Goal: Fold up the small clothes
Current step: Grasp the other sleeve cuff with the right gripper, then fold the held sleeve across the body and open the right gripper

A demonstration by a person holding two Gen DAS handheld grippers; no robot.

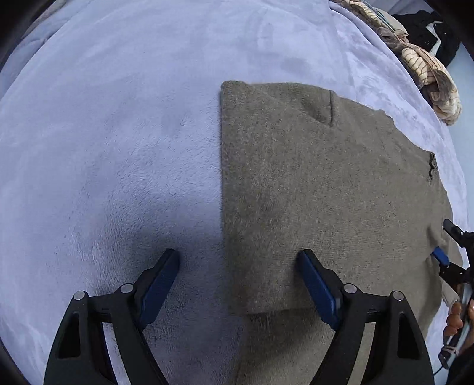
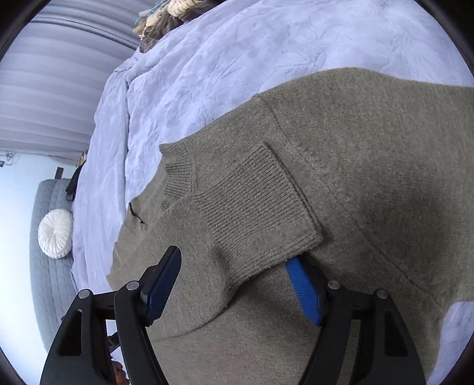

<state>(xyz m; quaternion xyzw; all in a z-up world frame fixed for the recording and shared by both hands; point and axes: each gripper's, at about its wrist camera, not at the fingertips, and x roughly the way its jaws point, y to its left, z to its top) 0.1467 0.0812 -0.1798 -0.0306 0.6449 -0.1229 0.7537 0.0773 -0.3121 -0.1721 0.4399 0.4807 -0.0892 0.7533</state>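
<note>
An olive-green knit sweater [image 1: 311, 183] lies partly folded on a lavender plush blanket [image 1: 118, 133]. Its left side forms a straight folded edge. My left gripper [image 1: 238, 257] is open and empty, low over the sweater's near left edge: one finger over the blanket, the other over the sweater. My right gripper [image 2: 237, 260] is open over the sweater [image 2: 370, 177]; the ribbed sleeve cuff [image 2: 257, 207] lies between its fingers and covers the tip of the right one. The ribbed collar [image 2: 177, 174] shows to the left. The right gripper also shows at the left wrist view's right edge [image 1: 444, 242].
A pile of striped and brown clothes [image 1: 426, 65] lies at the blanket's far edge, also in the right wrist view [image 2: 169, 17]. A grey quilted seat [image 2: 50, 266] with a white round cushion [image 2: 56, 232] stands beside the bed.
</note>
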